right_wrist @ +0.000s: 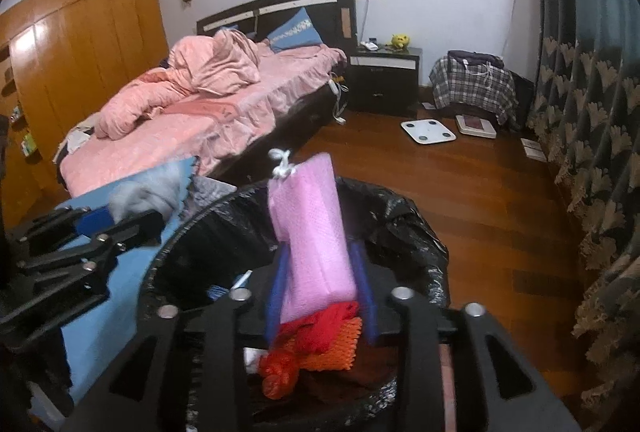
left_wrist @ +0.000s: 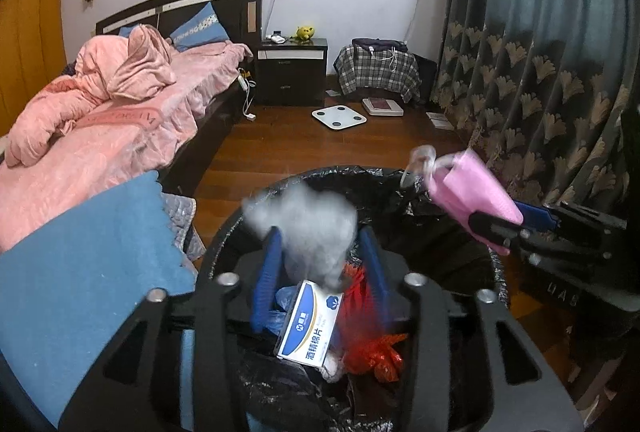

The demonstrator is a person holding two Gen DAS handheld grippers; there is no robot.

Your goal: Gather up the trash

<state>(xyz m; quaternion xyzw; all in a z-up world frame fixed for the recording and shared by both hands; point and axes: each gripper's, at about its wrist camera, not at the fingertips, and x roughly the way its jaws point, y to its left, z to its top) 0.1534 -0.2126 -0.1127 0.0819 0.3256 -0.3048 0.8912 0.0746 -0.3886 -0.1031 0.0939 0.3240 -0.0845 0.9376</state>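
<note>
A trash bin lined with a black bag [left_wrist: 440, 228] [right_wrist: 400, 216] stands below both grippers. It holds a white and blue box [left_wrist: 310, 324], red and orange netting [left_wrist: 372, 348] [right_wrist: 320, 344] and other scraps. My left gripper [left_wrist: 320, 244] [right_wrist: 132, 220] is over the bin's left side, shut on a blurred grey-white wad [left_wrist: 308, 224] [right_wrist: 148, 191]. My right gripper [right_wrist: 320, 260] [left_wrist: 504, 224] is over the bin's right side, shut on a pink face mask [right_wrist: 312, 232] [left_wrist: 472, 191] with white ear loops.
A blue cloth [left_wrist: 80, 272] [right_wrist: 104, 280] lies left of the bin. A bed with pink bedding [left_wrist: 100, 111] [right_wrist: 192, 107] is beyond it. A white scale [left_wrist: 339, 117] [right_wrist: 428, 131] lies on the wooden floor. Patterned curtains [left_wrist: 540, 71] [right_wrist: 592, 111] hang at the right.
</note>
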